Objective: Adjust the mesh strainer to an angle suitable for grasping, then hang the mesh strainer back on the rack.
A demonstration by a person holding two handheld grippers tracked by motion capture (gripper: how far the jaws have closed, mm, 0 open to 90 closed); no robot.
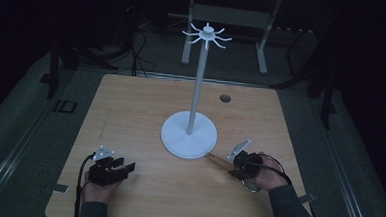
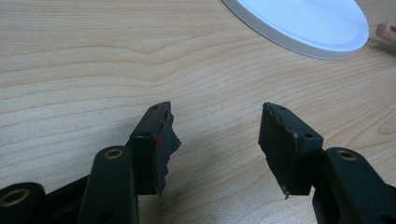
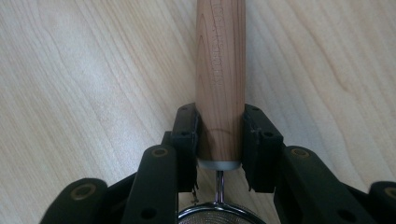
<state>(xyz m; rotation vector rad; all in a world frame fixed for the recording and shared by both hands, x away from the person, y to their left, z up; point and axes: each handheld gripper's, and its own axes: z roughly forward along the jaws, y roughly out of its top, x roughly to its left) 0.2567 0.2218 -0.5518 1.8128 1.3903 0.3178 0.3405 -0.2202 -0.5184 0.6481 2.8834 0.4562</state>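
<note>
At 5 o'clock from the white hook stand point(image 1: 189, 133), your right tool point(image 1: 239, 163) clamps the strainer's wooden handle point(image 3: 219, 84), lying on the table point(image 1: 146, 106). Left tool point(image 1: 120, 169) is wide, empty. Grasp done; lifting and hanging on a hook probably remain.

Table point(image 1: 131, 110): stand base point(image 1: 188, 134) sits at centre, pole upright from it. Cable hole point(image 1: 225, 97) at 1 o'clock from the base. Wooden handle point(image 1: 220, 161) lies at 4 o'clock, tip just beside the base rim, right gripper point(image 1: 234, 166) around it. Left gripper point(image 1: 125, 168) at 8 o'clock, well apart.
</note>
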